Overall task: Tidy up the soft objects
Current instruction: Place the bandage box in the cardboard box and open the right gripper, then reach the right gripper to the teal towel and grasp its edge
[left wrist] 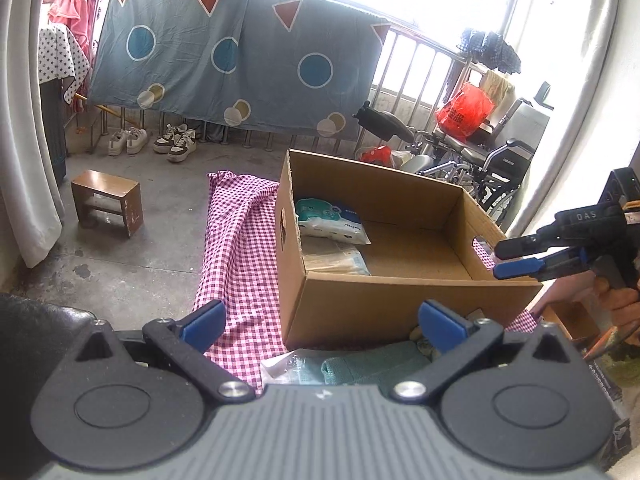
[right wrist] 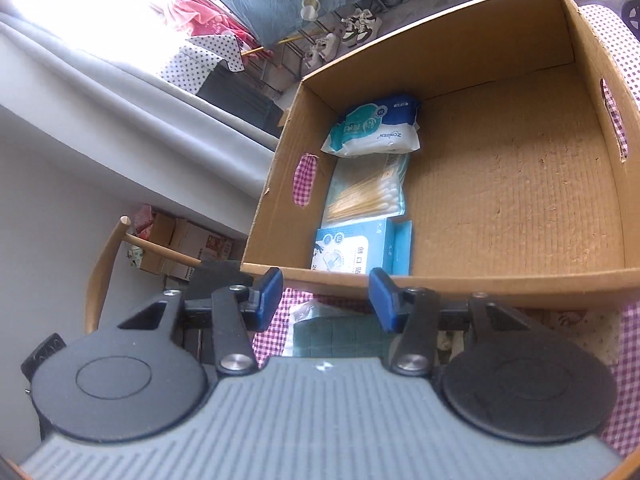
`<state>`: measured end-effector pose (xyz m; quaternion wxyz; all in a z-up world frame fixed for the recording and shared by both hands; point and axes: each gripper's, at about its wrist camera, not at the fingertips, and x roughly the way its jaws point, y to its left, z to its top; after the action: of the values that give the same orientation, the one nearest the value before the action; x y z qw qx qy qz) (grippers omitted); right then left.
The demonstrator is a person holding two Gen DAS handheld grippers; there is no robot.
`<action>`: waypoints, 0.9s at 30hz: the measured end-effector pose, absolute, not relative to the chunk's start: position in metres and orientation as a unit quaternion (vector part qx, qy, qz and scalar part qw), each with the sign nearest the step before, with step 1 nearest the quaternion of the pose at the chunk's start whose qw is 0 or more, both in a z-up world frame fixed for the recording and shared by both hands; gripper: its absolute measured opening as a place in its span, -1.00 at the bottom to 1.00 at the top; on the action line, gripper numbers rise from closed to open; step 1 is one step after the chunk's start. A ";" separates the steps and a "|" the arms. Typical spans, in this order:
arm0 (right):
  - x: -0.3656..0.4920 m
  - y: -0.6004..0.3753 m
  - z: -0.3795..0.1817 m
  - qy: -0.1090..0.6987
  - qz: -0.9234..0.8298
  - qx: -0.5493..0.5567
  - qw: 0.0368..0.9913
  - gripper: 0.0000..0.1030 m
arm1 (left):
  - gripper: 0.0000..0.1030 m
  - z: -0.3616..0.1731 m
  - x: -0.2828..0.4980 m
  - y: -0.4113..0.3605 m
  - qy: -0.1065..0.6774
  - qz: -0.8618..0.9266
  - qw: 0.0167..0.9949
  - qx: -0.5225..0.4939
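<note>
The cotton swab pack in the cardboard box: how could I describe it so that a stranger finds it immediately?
Look into the open cardboard box standing on the pink checked cloth. Three packs lie in a row along one wall, and the cotton swab pack is the middle one, between the white wipes pack and the blue plaster box. Only this pack is see-through, showing the sticks inside.

"ZONSEN" is printed on the white and teal wipes pack (right wrist: 374, 128). The right gripper (left wrist: 516, 258) carries "DAS" on its black body. Other labels are unreadable.
</note>
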<state>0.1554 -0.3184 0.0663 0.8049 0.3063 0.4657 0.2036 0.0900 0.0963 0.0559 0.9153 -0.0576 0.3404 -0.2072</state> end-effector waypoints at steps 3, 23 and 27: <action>0.115 -0.316 0.065 0.449 0.220 0.323 0.803 -0.09 | 1.00 0.046 0.085 0.088 0.360 -0.201 0.910 -0.045; 0.053 -0.241 -0.021 0.469 0.130 0.272 0.830 -0.29 | 0.28 -0.060 0.124 0.042 0.506 -0.232 0.828 -0.072; 0.061 -0.239 -0.027 0.475 0.114 0.260 0.833 -0.29 | 0.28 -0.070 0.135 0.041 0.523 -0.225 0.818 -0.085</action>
<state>0.0613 -0.2395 -0.0272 0.8328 0.2598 0.4753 0.1138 0.1348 0.0407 -0.0705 0.8182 -0.0846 0.5225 -0.2246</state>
